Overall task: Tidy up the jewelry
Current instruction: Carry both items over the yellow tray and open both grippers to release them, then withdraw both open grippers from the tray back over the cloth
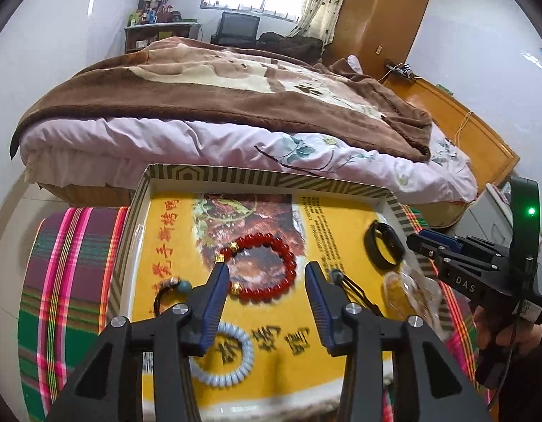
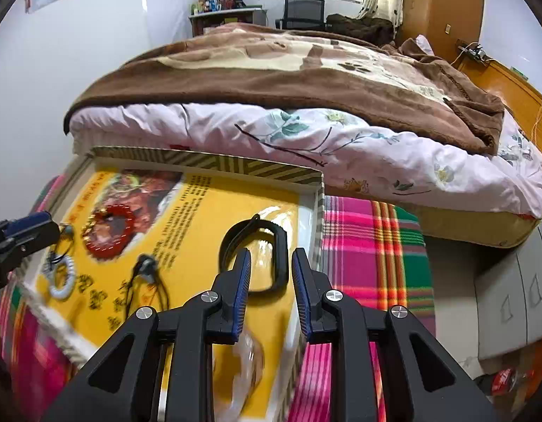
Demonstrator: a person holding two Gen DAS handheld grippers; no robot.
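A shallow box tray [image 1: 271, 176] with a yellow printed liner rests on a plaid cloth. In it lie a red bead bracelet [image 1: 288, 253], a black band [image 1: 394, 239], a pale blue coil tie [image 1: 248, 350], two black cords with beads and a clear plastic bag [image 1: 411, 292]. My left gripper [image 1: 266, 267] hovers open over the red bracelet, holding nothing. My right gripper [image 2: 271, 253] is open above the black band [image 2: 224, 246] near the tray's right wall; the band's right edge shows in the gap, unpinched. The right gripper [image 1: 417, 241] also shows at the tray's right side.
The plaid cloth [image 2: 369, 246] covers the surface under the tray. A bed [image 1: 236, 133] with a pink floral quilt and brown blanket stands just behind. A grey cabinet [image 2: 510, 299] sits at the right, and a wooden wardrobe [image 1: 380, 10] stands far back.
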